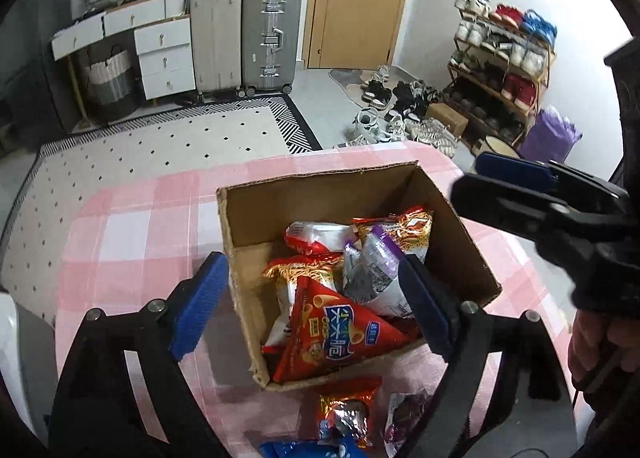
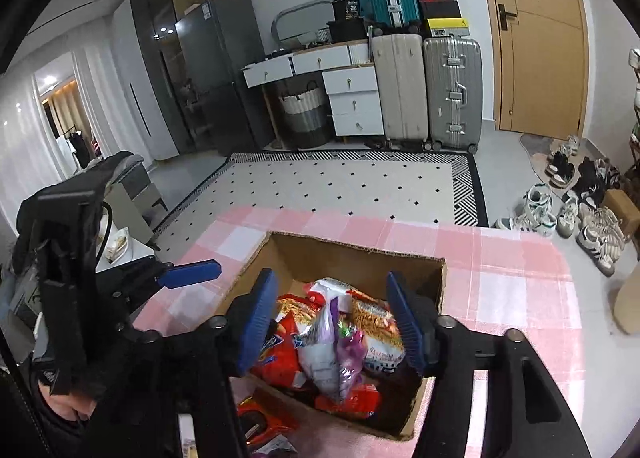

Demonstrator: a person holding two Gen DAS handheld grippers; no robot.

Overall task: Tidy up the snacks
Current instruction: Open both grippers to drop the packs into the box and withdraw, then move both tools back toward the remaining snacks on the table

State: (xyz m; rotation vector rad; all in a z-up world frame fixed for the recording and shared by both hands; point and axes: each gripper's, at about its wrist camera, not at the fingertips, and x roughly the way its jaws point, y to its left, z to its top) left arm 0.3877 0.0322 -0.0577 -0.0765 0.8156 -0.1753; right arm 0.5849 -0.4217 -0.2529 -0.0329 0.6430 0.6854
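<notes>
An open cardboard box (image 1: 256, 217) (image 2: 352, 258) sits on a pink checked tablecloth (image 1: 132, 234) (image 2: 500, 290). It holds several snack bags, among them a red triangular chip bag (image 1: 332, 330) and a purple and silver bag (image 1: 372, 266) (image 2: 328, 350). My left gripper (image 1: 316, 302) is open and empty over the box's near left corner. My right gripper (image 2: 334, 326) is open and empty above the bags in the box; it shows at the right in the left wrist view (image 1: 516, 177). Loose snack bags (image 1: 346, 414) lie on the cloth in front of the box.
A blue bag (image 1: 304, 450) lies at the table's near edge. Beyond the table are a dotted rug (image 2: 340, 185), suitcases (image 2: 452, 93), a white drawer unit (image 2: 352, 101), a door (image 2: 536, 37), a shoe rack (image 1: 504, 69) and shoes on the floor (image 2: 580, 213).
</notes>
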